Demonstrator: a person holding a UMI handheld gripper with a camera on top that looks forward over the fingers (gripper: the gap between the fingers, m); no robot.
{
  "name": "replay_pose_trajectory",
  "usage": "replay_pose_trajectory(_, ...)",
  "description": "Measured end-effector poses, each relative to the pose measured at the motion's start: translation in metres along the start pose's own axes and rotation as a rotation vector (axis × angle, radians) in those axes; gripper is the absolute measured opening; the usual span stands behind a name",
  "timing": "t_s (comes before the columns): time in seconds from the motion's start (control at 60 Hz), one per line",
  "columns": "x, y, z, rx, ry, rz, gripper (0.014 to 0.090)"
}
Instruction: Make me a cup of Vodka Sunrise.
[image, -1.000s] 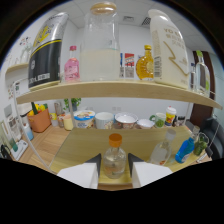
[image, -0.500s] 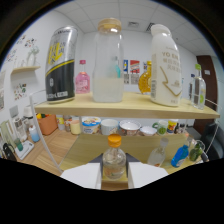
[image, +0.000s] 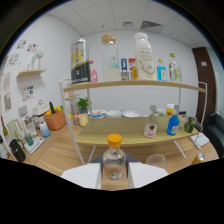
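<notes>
Shelf (image: 135, 86) now sits farther off vs. 1 s ago; tongs (image: 115, 172) clenched on clear, orange-capped bottle (image: 114, 159), wine glass (image: 156, 161) beside.

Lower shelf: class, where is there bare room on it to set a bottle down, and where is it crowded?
The lower shelf is bare from its left post to the clear bottle. Its right end is crowded with that and the blue bottle. The gripper holds the orange-capped bottle.
</notes>
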Motion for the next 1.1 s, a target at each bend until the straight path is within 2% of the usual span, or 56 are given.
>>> replay_pose_trajectory(0.317, 0.008, 0.093, 0.06, -0.114, 0.054, 0.044, 0.0348)
replay_pose_trajectory(0.483, 0.013, 0.122, 0.084, -0.169, 0.085, 0.05, 0.0346)
replay_pose_trajectory(0.7, 0.013, 0.145, 0.096, -0.235, 0.095, 0.045, 0.035)
replay_pose_trajectory(0.933, 0.012, 0.146, 0.093, -0.235, 0.102, 0.001, 0.036)
replay_pose_trajectory(1.1, 0.008, 0.152, 0.089, -0.258, 0.067, -0.033, 0.0376)
